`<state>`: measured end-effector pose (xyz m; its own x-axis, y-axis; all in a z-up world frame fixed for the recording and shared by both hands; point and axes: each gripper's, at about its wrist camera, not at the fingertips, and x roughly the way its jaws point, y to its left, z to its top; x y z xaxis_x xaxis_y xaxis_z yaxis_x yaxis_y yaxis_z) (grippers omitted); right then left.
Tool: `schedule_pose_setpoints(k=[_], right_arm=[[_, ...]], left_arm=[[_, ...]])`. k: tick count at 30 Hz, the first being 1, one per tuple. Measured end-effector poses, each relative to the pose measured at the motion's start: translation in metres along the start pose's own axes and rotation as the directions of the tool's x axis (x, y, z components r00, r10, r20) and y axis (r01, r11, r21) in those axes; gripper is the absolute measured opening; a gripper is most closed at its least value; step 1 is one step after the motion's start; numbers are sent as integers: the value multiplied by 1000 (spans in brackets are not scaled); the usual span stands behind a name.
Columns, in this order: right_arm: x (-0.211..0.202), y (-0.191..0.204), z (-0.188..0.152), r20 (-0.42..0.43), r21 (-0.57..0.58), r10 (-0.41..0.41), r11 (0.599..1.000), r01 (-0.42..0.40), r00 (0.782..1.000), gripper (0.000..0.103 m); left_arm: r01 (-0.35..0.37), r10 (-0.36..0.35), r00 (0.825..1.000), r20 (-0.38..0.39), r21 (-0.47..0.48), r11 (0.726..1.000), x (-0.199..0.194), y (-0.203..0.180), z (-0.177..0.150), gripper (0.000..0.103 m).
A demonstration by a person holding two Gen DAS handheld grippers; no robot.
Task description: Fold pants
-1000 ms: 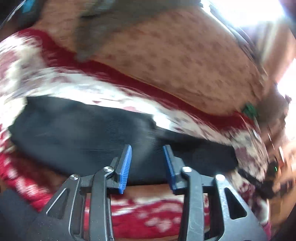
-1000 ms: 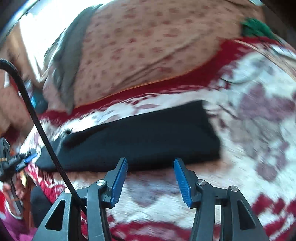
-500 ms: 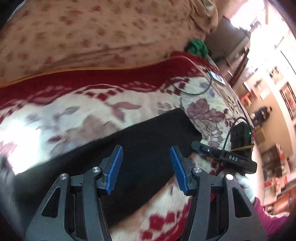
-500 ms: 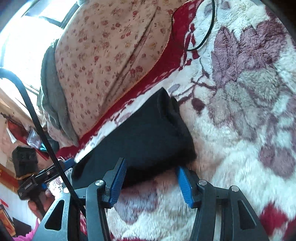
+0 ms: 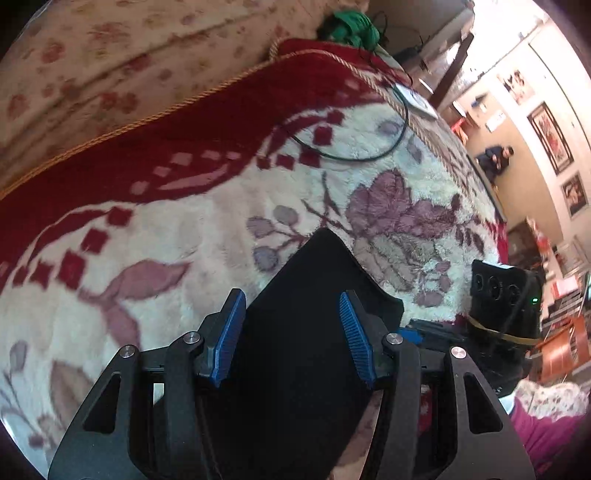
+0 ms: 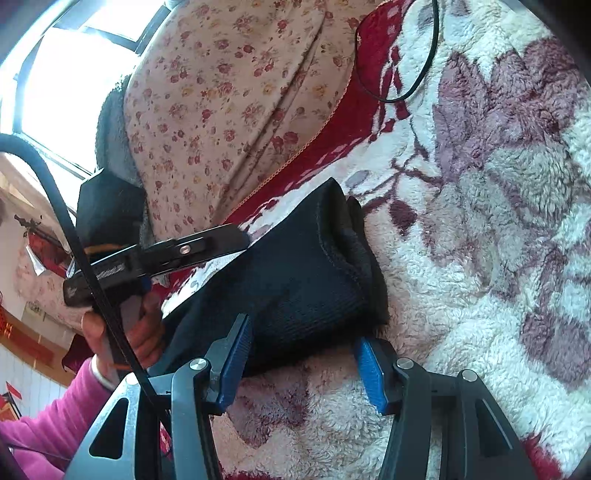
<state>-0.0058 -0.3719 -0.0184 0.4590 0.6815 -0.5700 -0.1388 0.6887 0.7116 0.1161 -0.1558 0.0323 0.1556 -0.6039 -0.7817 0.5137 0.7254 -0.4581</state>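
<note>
- The pants (image 6: 303, 273), black and folded into a long narrow strip, lie on the blanket (image 6: 498, 229), a fluffy cream one with mauve flowers and a red border.
- The left gripper (image 5: 291, 332) sits low over one end of the pants, its blue pads spread wide with the dark cloth showing between them; nothing is pinched.
- The right gripper (image 6: 304, 363) is just at the near edge of the hemmed end, where the stitched layers stack up. Its jaws stand wide apart too, one pad against the cloth edge, the other over bare blanket.
- From the right wrist view, the other gripper reaches in from the left and its tip meets the far edge of the pants.
- A thin black cable (image 5: 354, 155) loops across the blanket, well apart from the pants.
- A flowered cushion (image 6: 229, 99) stands behind the blanket's red border.
- Something green (image 5: 351, 29) is bunched at the blanket's far corner.
</note>
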Motion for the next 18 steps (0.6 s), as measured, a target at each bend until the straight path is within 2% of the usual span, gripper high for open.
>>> schedule_pose_setpoints(k=[8, 11, 13, 14, 16, 17, 18], right_arm=[[6, 2, 1, -13, -34, -12, 999, 11, 1000, 53], [6, 1, 1, -6, -35, -4, 999, 4, 1000, 52], [7, 1, 0, 3, -45, -7, 999, 7, 1000, 49], [7, 1, 0, 8, -49, -13, 999, 14, 1000, 44], [7, 1, 0, 21, -49, -19, 999, 20, 1000, 36], [8, 0, 1, 28, -48, -13, 999, 15, 1000, 30], [8, -1, 1, 32, -47, -7, 999, 9, 999, 25]], left_arm=[[15, -12, 997, -78, 47, 999, 32, -8, 14, 52], [-6, 18, 993, -114, 100, 995, 43, -15, 14, 53], [6, 10, 991, -130, 125, 992, 48, -17, 14, 61], [25, -8, 991, -134, 126, 992, 49, -17, 14, 63], [41, -23, 991, -133, 132, 990, 49, -17, 15, 63], [35, -16, 992, -129, 149, 988, 50, -19, 14, 60], [7, 13, 993, -114, 173, 985, 51, -21, 12, 49]])
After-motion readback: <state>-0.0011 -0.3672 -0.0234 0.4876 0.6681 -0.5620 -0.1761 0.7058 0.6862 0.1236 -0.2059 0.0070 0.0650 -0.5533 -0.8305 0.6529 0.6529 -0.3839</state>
